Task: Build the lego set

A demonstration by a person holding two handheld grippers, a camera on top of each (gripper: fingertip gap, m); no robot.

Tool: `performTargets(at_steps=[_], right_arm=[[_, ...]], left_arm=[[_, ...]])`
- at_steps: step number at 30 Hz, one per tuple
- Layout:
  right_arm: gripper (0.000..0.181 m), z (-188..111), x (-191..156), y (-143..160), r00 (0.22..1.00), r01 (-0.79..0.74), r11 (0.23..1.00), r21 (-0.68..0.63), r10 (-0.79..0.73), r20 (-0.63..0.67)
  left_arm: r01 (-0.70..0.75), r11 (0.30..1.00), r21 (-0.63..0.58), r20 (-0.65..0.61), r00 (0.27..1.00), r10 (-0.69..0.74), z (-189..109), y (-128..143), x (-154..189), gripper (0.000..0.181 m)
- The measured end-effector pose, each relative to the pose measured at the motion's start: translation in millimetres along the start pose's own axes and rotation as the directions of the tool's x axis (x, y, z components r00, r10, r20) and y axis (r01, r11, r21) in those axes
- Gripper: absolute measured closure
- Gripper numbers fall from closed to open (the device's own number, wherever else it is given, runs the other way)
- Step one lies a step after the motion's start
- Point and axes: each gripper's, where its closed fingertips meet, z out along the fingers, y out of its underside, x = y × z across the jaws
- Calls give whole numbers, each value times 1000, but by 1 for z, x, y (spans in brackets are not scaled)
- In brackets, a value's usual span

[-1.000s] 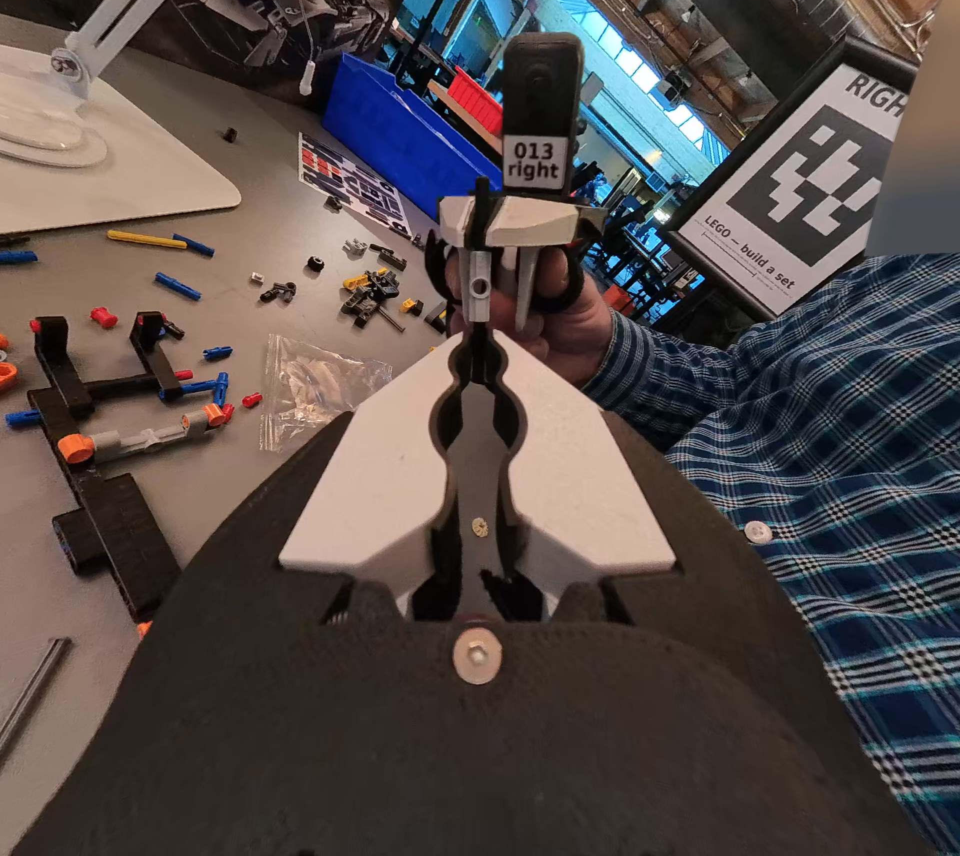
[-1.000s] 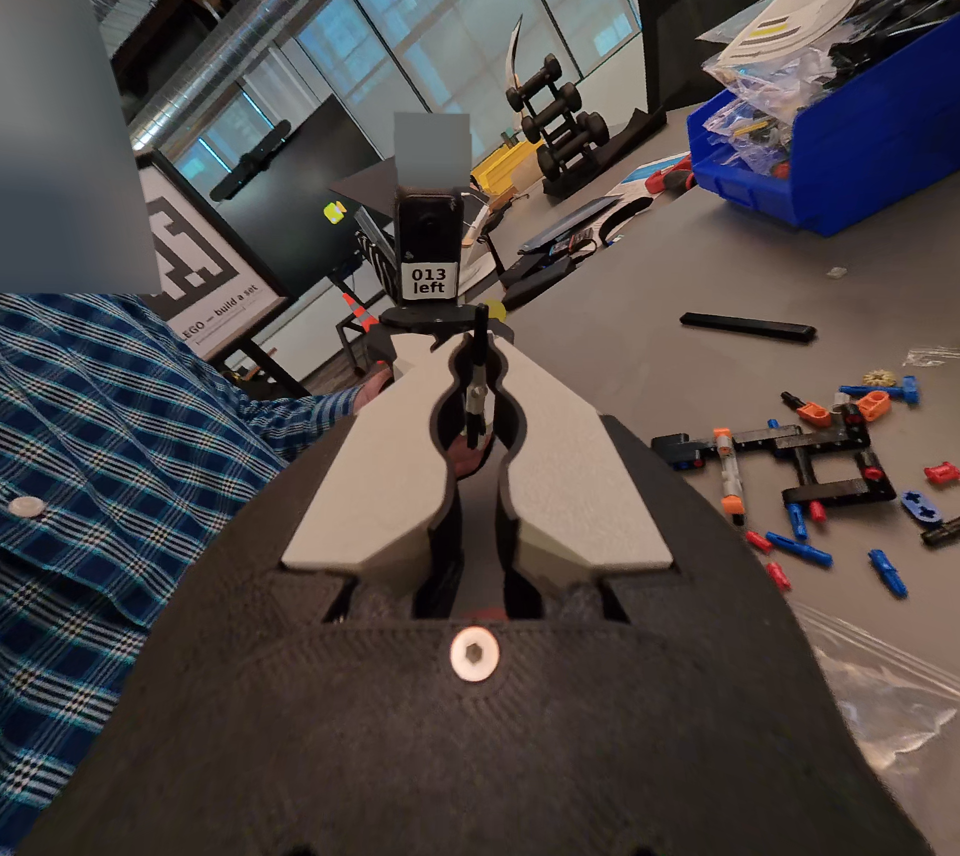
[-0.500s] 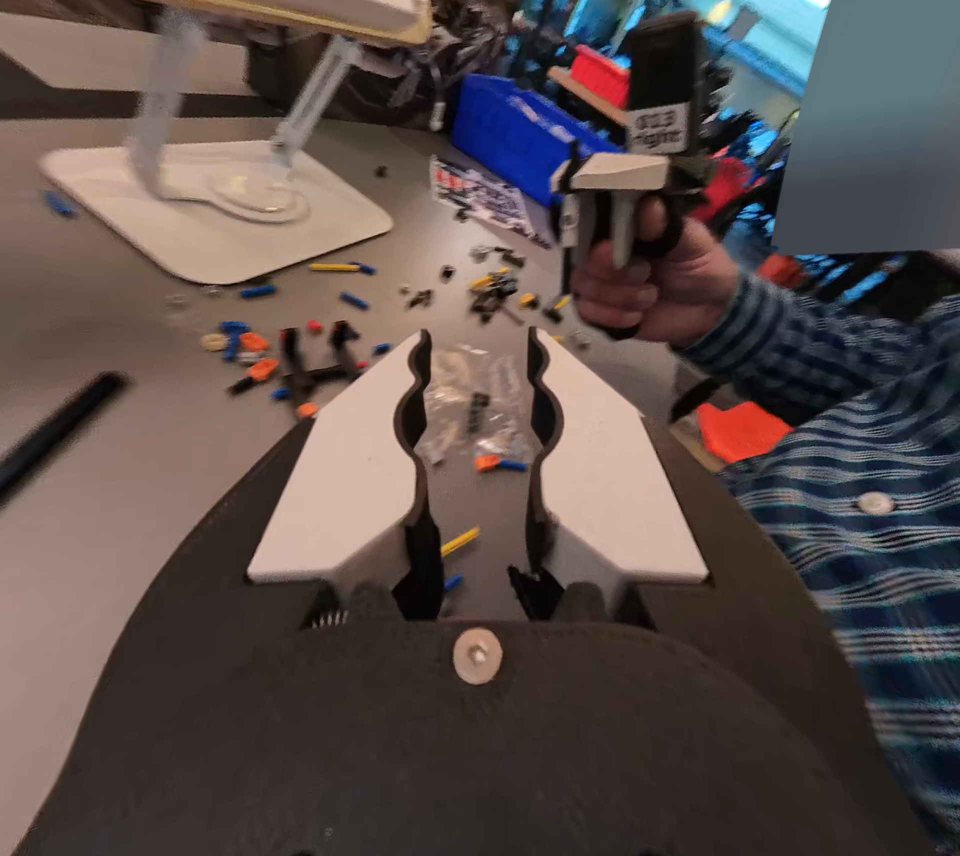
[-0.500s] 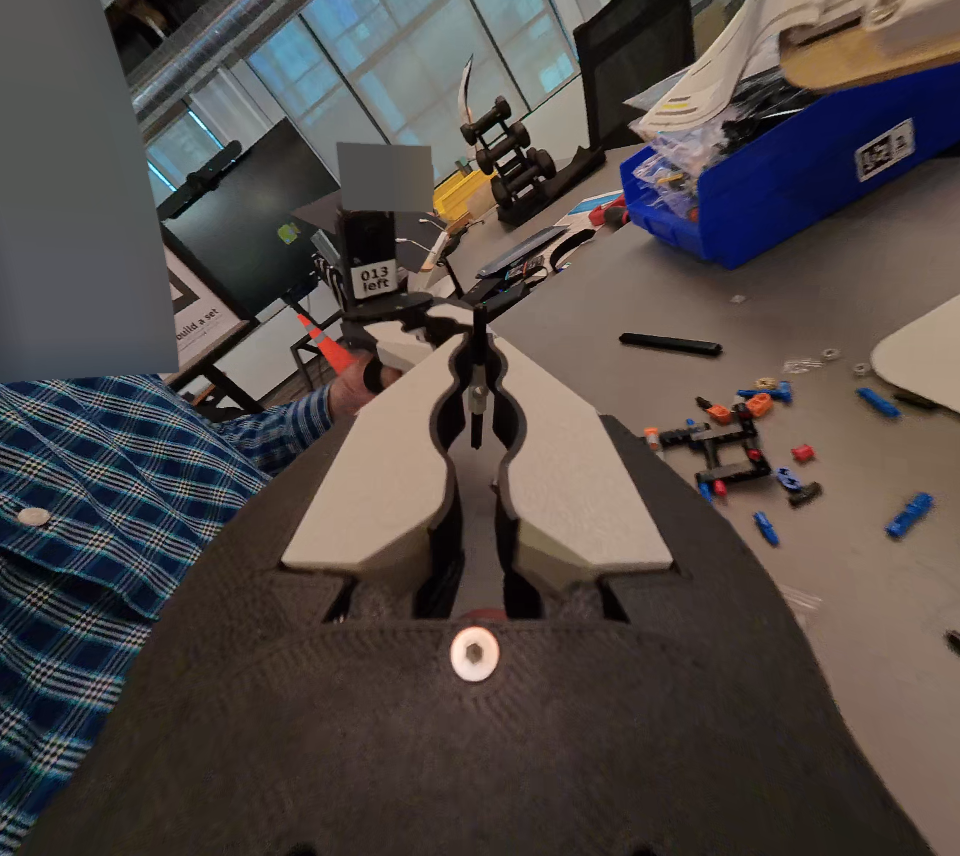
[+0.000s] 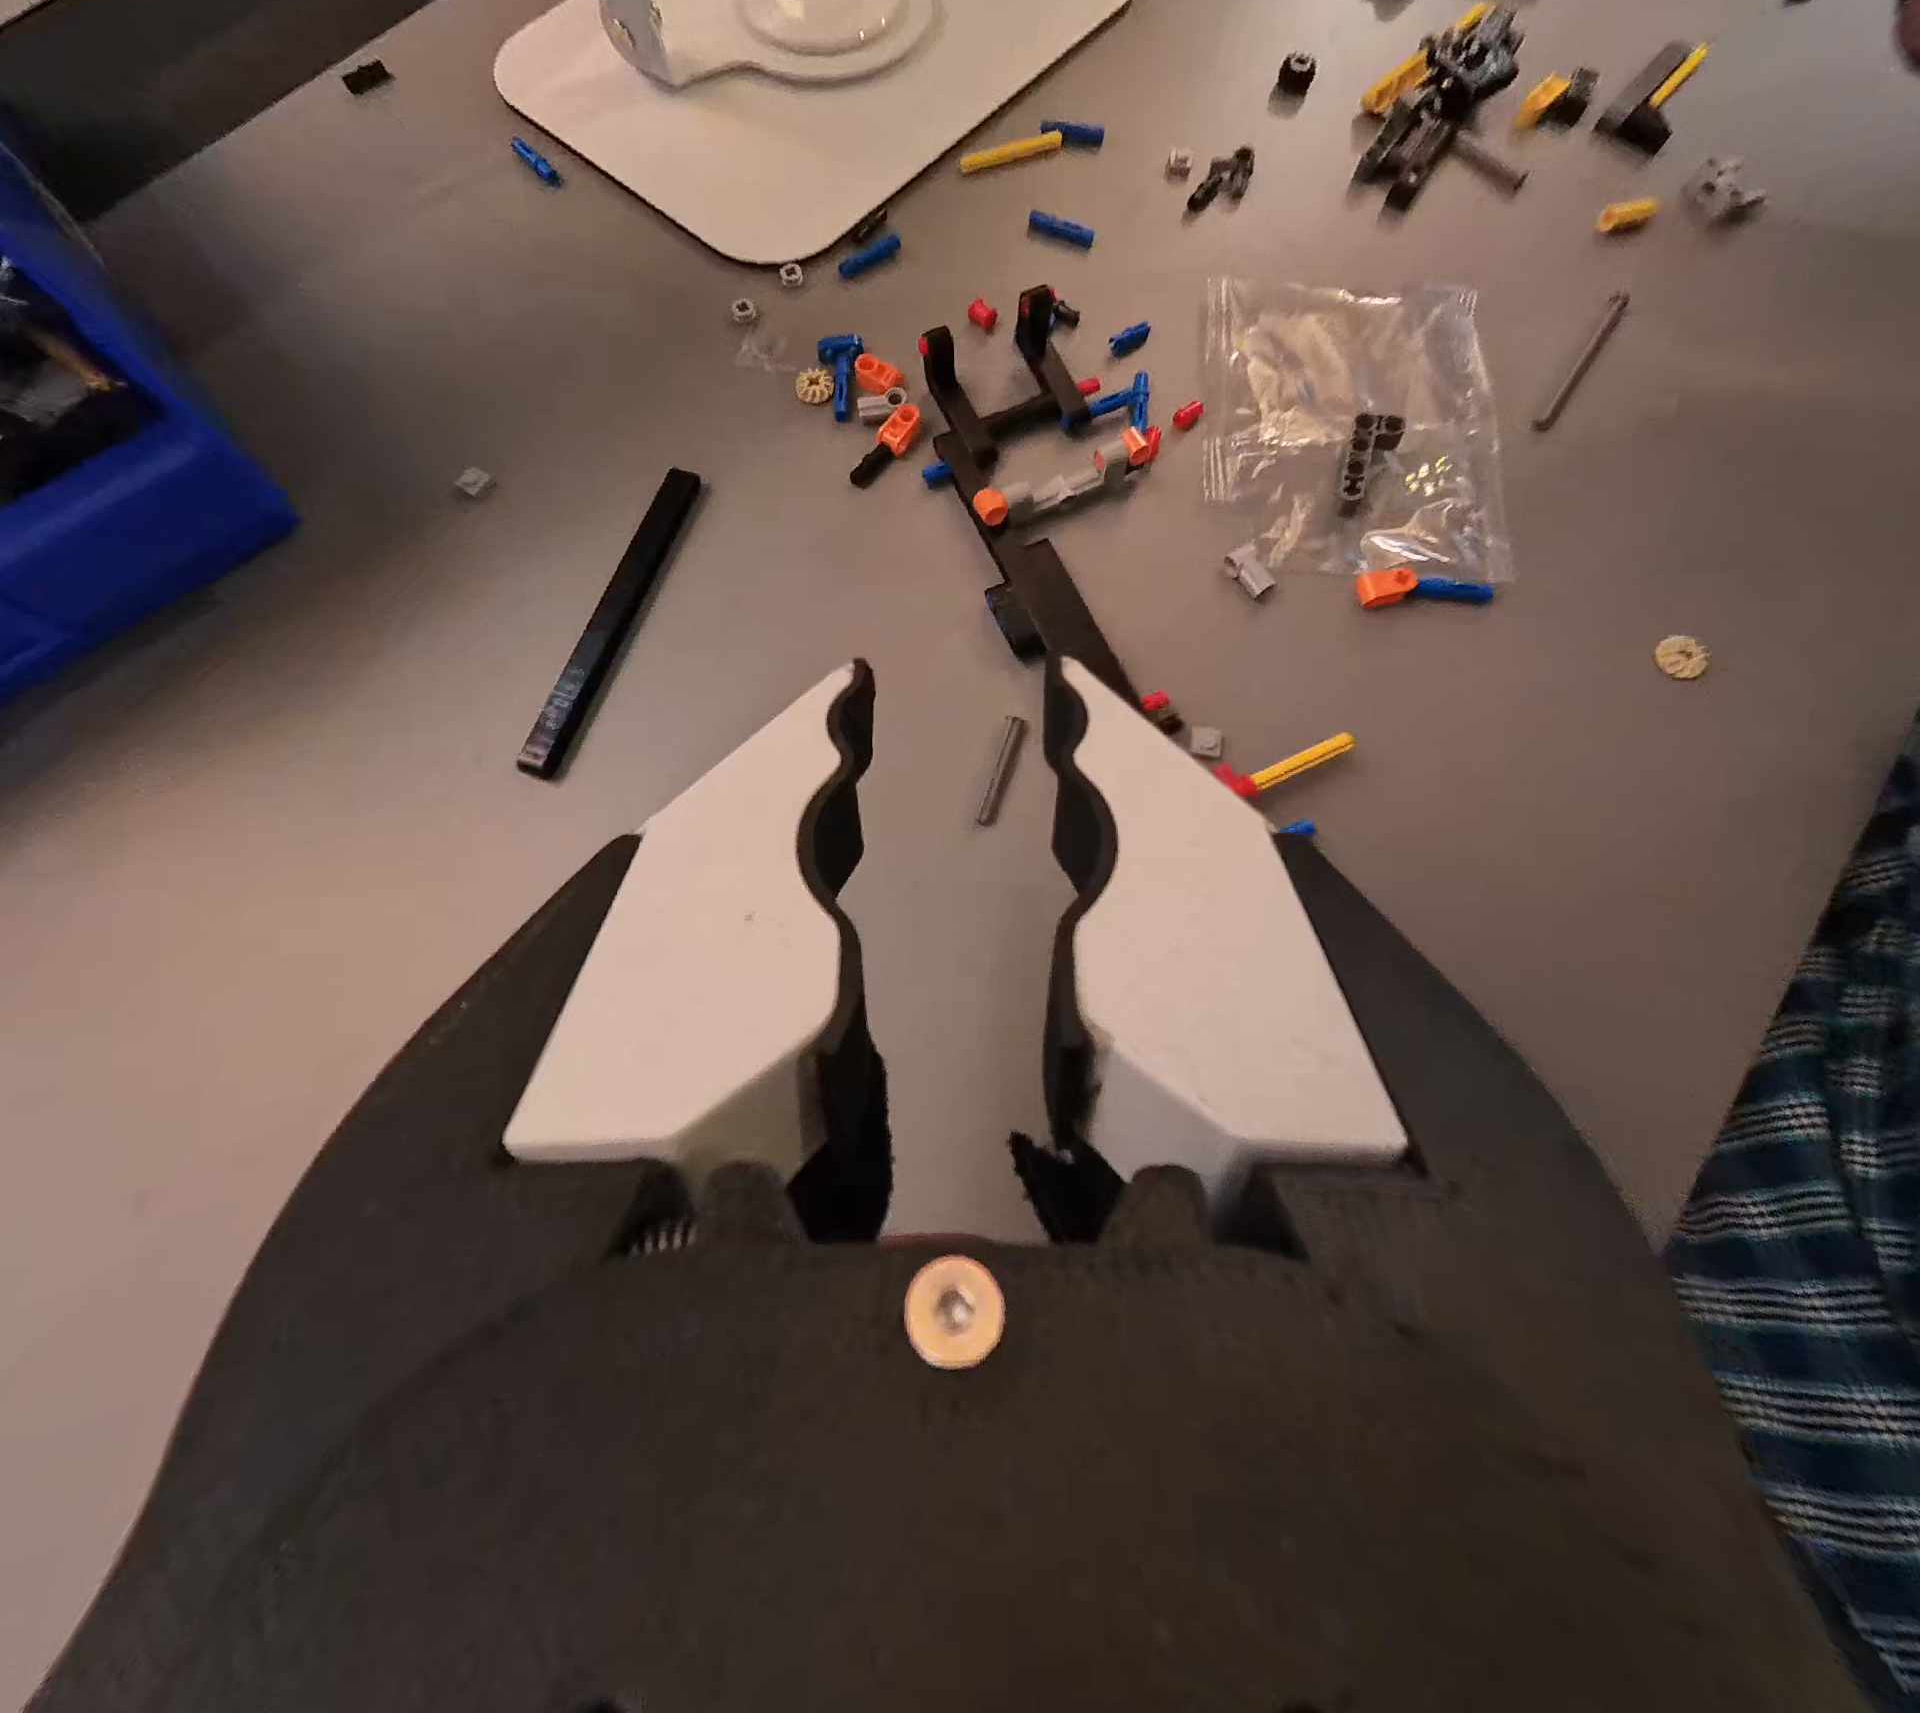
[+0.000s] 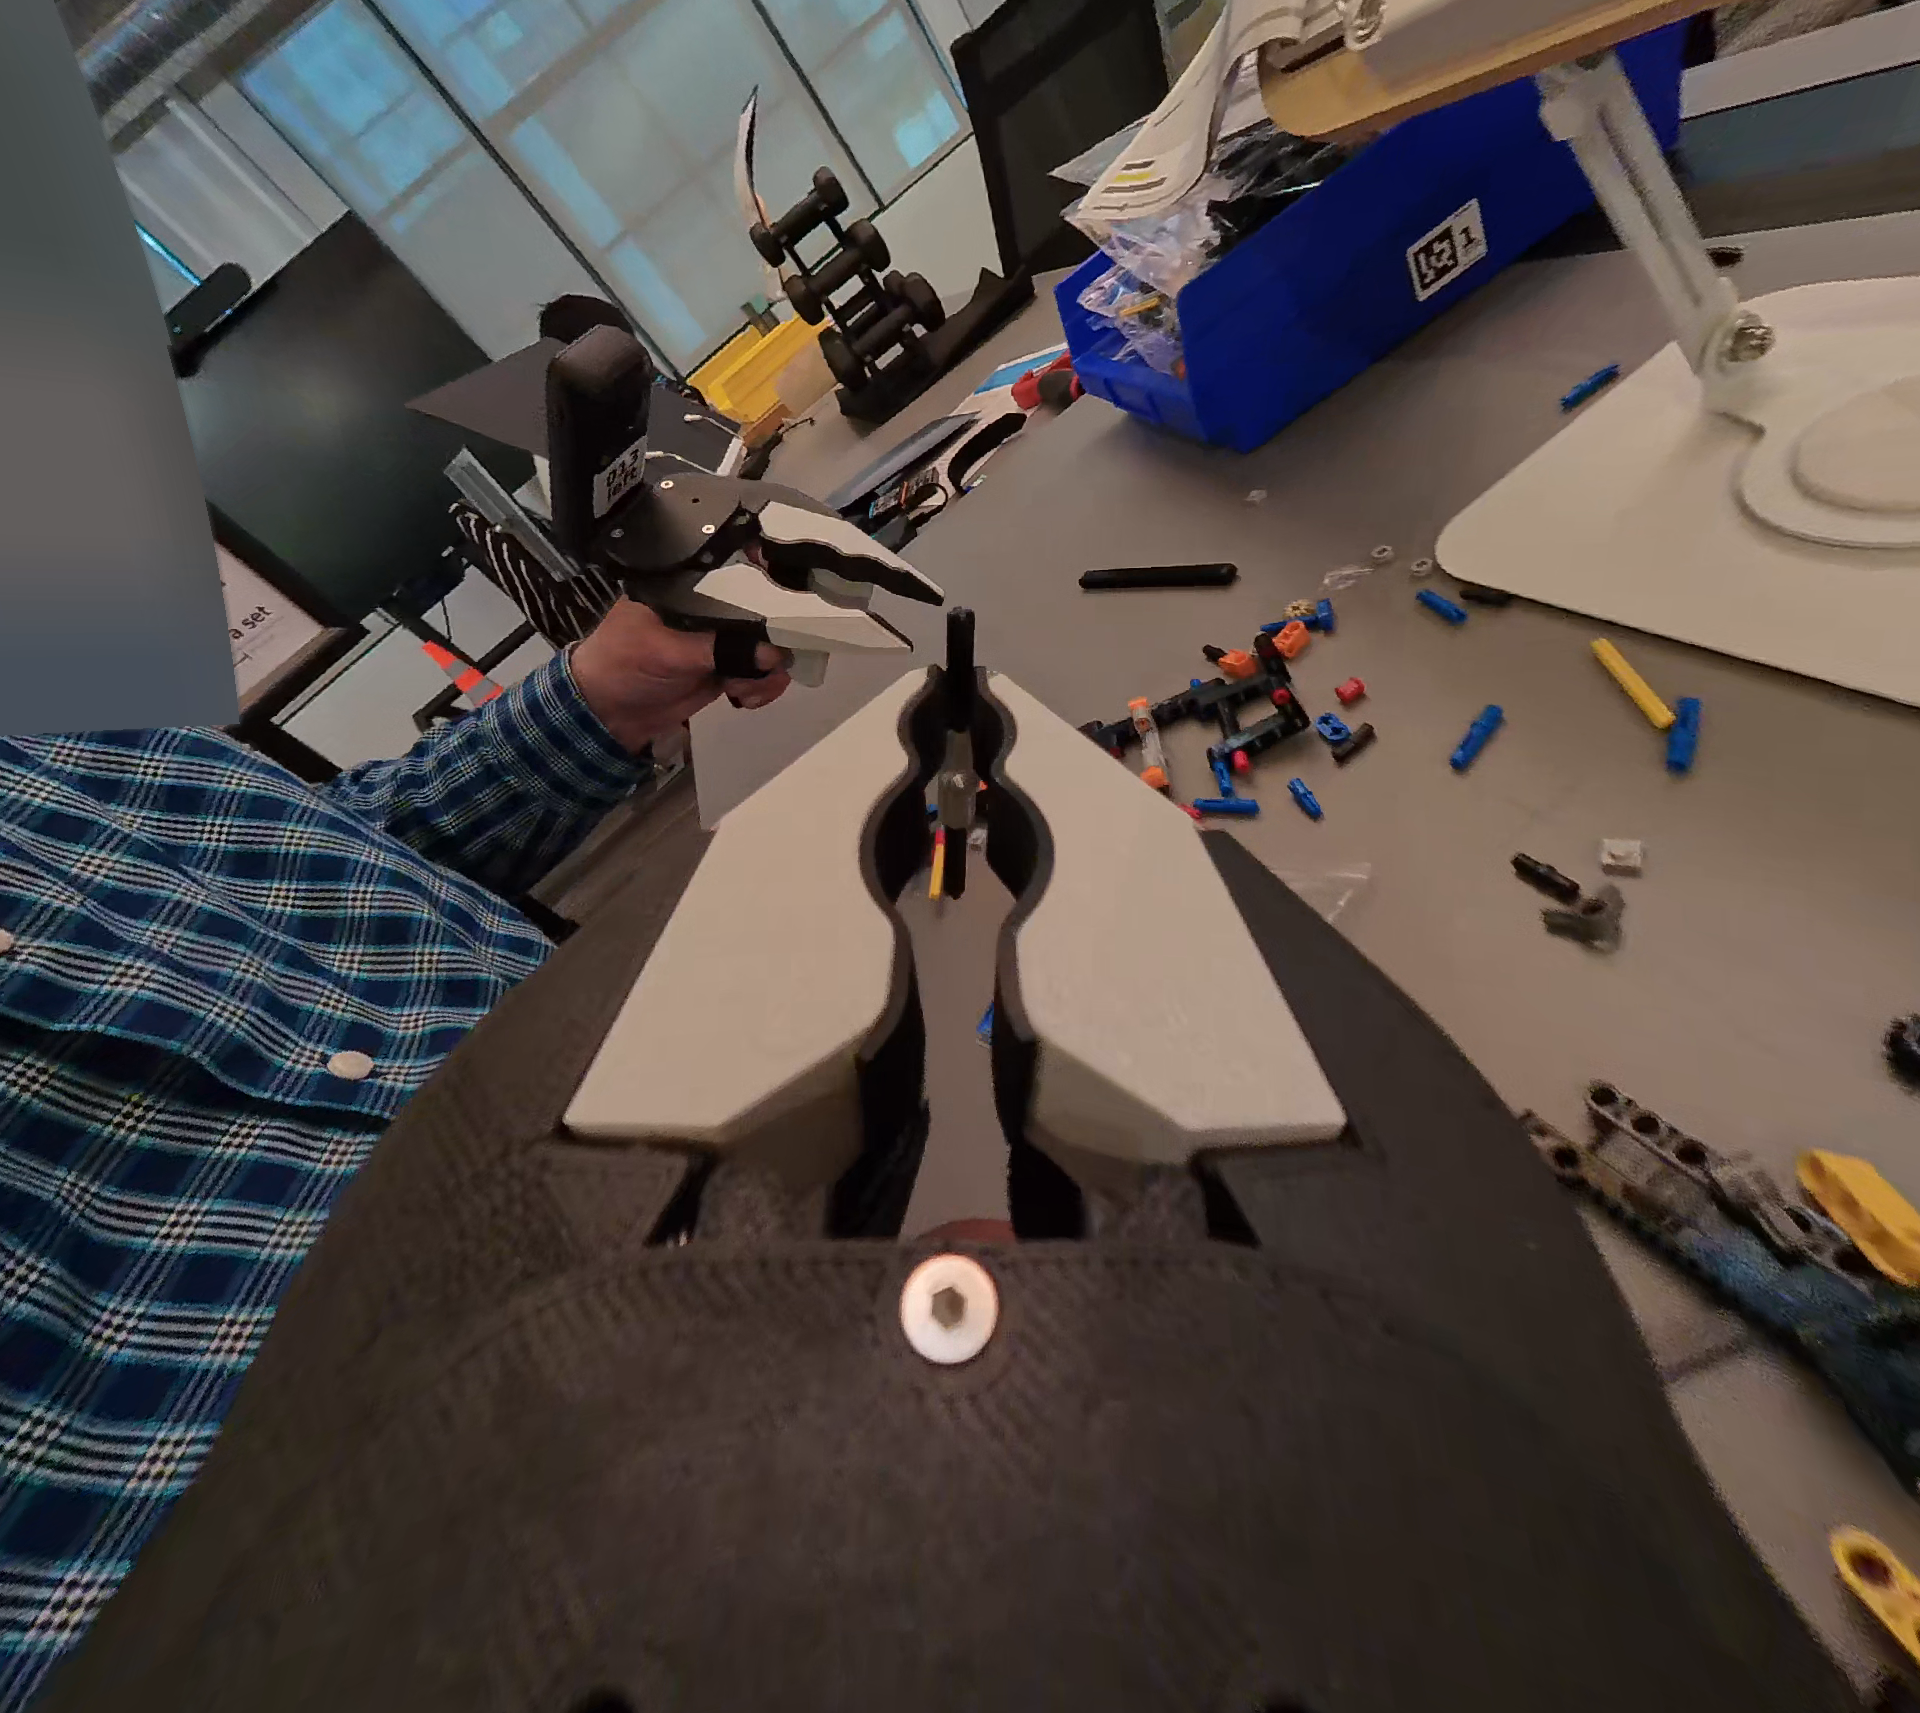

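The task's thing in hand is a black axle with a grey connector (image 6: 957,759) threaded on it, pinched upright between the closed fingers of the right gripper (image 6: 957,697), centre of the right wrist view, its tip poking above the fingertips. The partly built black frame (image 5: 1023,437) lies on the grey surface (image 5: 312,884) in the upper middle of the left wrist view, ringed by loose blue, orange and red pins. A short grey axle (image 5: 1000,770) lies on the surface just ahead of the left gripper (image 5: 951,687), whose fingers stand apart and empty — it hovers above that axle. A clear bag (image 5: 1351,427) sits right of the frame, a long black beam (image 5: 613,619) to the left.

The step looks like fetching the next piece: the left gripper would need to drop, straddle the grey axle and close squarely on it.
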Motion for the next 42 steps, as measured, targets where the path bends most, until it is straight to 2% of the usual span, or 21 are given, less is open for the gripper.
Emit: performTargets(at_steps=[4, 7, 10, 13, 15, 17, 20, 25, 26, 32, 37, 40, 42], right_arm=[[180, -23, 5, -5, 999, 6, 999, 32, -5, -51], [180, -53, 11, -15, 993, 27, 997, 77, -17, -121], [181, -86, 20, -23, 980, 39, 991, 128, -13, -196], [180, -109, 25, -23, 971, 37, 986, 164, 4, -239], [180, -115, 26, -20, 969, 35, 985, 169, 8, -246], [180, -116, 26, -19, 970, 35, 984, 173, 7, -242], [180, -118, 26, -21, 974, 38, 983, 179, 4, -229], [180, -122, 25, -21, 977, 34, 981, 192, 8, -214], [180, -122, 24, -21, 978, 33, 980, 195, 9, -211], [179, -123, 25, -22, 981, 19, 978, 206, 22, -195], [179, -117, 22, -20, 982, 18, 980, 197, 19, -187], [180, -112, 21, -19, 983, 17, 982, 190, 18, -180], [180, -108, 20, -18, 985, 12, 983, 186, 21, -174]], left_arm=[[-64, 998, -20, -2, 998, 64, 8, -8, 1, 150], [-113, 994, 4, -64, 992, 113, 20, -28, 21, 151], [-172, 985, 34, -193, 965, 175, 43, -51, 68, 150], [-270, 962, 48, -323, 907, 271, 71, -66, 128, 151], [-366, 930, 34, -380, 856, 351, 89, -67, 163, 152], [-461, 887, -3, -385, 820, 425, 108, -64, 181, 153], [-468, 882, -63, -447, 803, 394, 131, -56, 207, 154], [-536, 821, -197, -425, 801, 421, 159, -34, 212, 170], [-537, 821, -194, -441, 795, 417, 160, -32, 216, 180], [-515, 835, -196, -409, 816, 408, 162, -35, 215, 181], [-367, 925, -97, -369, 877, 309, 144, -62, 199, 181], [-175, 984, 13, -338, 926, 169, 118, -91, 170, 180], [2, 991, 131, -328, 944, 42, 93, -115, 139, 180]])
